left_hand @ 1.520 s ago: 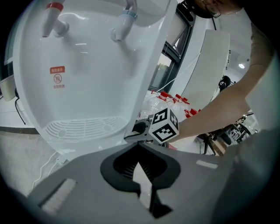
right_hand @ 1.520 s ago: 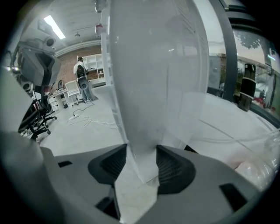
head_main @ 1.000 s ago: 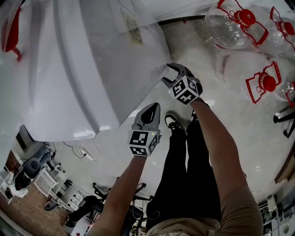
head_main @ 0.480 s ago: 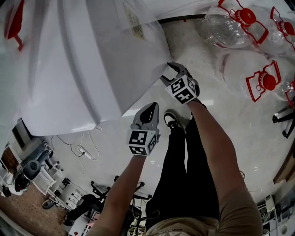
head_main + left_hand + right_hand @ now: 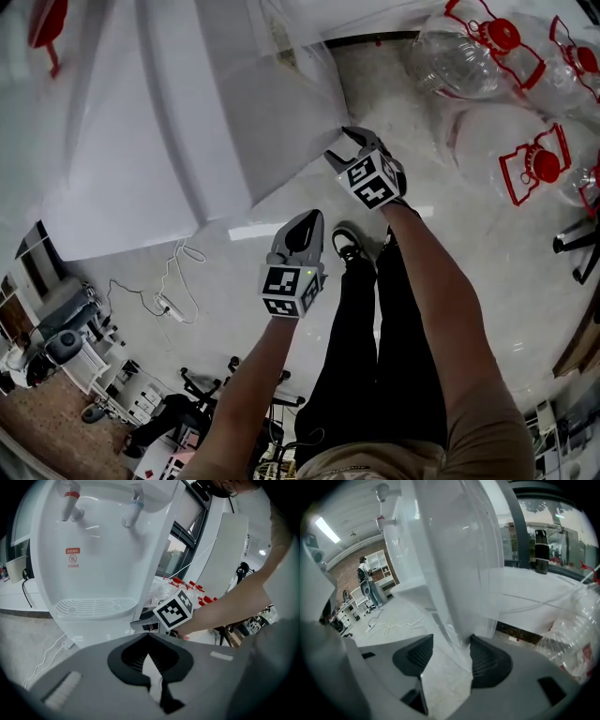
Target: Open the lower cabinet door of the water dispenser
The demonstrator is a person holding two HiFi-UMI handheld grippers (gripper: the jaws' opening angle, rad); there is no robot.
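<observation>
Two grippers: one in each of the person's hands, held out above black-trousered legs and dark shoes (image 5: 349,246).
Left gripper (image 5: 307,223): jaws pressed together on nothing, hanging in the air short of the cabinet, just beside and below the other gripper.
Right gripper (image 5: 354,141): jaws clamped across the free edge of the lower cabinet door (image 5: 457,613), a pad on either face of the white panel, near its bottom corner.
Lower cabinet door: white and plain, with its gripped edge turned toward the person. How far it stood out from the body I could not tell.
Water dispenser (image 5: 93,573): white and upright, with a red tap (image 5: 70,506) and a blue tap (image 5: 132,510) above a slotted drip tray (image 5: 91,606). A small red label (image 5: 72,558) sat on the recessed wall between taps and tray.
Floor (image 5: 450,262): pale, glossy stone.
Water bottles (image 5: 469,56): large and clear, with red caps and handles, grouped on the floor to the person's right of the dispenser.
Power strip (image 5: 169,305): white, trailing loose cable, on the floor to the left, well apart from both grippers.
</observation>
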